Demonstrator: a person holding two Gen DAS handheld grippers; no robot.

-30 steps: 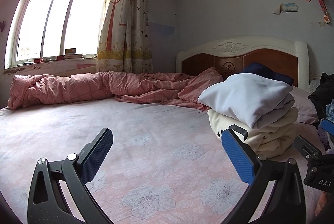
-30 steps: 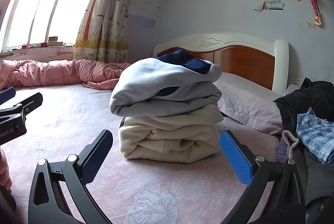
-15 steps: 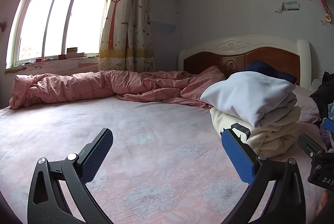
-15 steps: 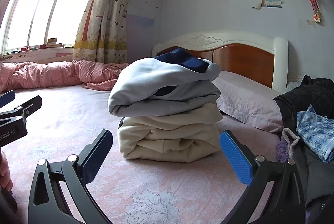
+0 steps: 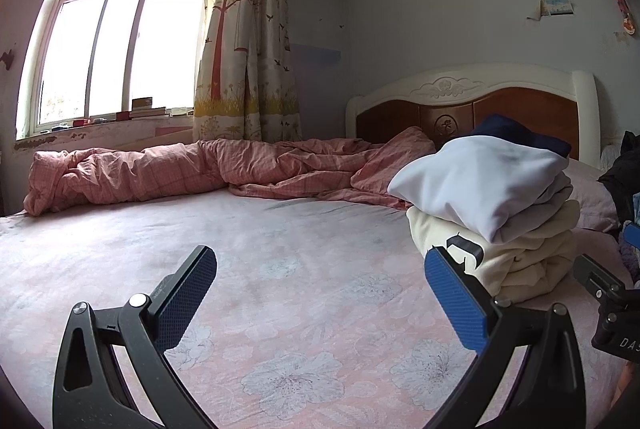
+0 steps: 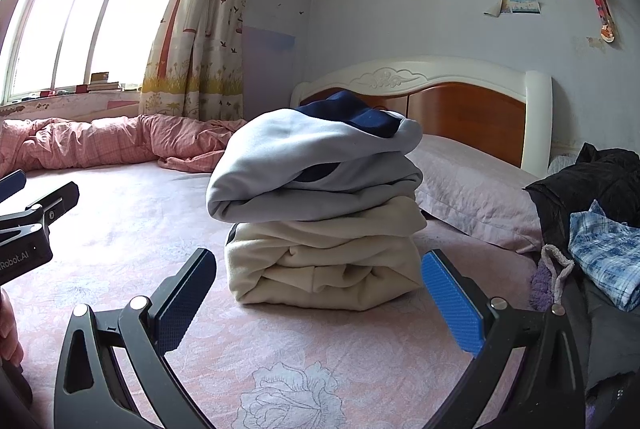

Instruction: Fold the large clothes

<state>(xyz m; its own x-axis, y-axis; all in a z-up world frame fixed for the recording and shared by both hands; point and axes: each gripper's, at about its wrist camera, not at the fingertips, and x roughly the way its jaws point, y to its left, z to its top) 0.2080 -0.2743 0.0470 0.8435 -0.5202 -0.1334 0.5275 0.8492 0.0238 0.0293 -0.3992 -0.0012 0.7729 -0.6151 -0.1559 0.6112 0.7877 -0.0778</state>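
A stack of folded clothes rests on the pink floral bed sheet [image 6: 120, 213]: a pale grey-blue garment with a navy part [image 6: 316, 157] on top of a cream one [image 6: 324, 261]. In the left wrist view the same grey garment [image 5: 488, 177] and cream garment [image 5: 524, 257] sit at the right. My right gripper [image 6: 318, 285] is open, just in front of the stack, nothing between its fingers. My left gripper [image 5: 320, 285] is open over bare sheet, left of the stack. Unfolded clothes lie at the right: a black garment [image 6: 600, 177] and a blue plaid shirt [image 6: 608, 257].
A rumpled pink checked quilt [image 5: 192, 169] runs along the far side of the bed below the window [image 5: 120, 37]. A pillow [image 6: 472, 189] lies against the wooden headboard [image 6: 468, 113]. A hand [image 6: 8, 333] shows at the left edge of the right wrist view.
Both grippers have drifted slightly, so the stack sits a little lower and to the right in the left wrist view. Both stay open and nothing was grasped.
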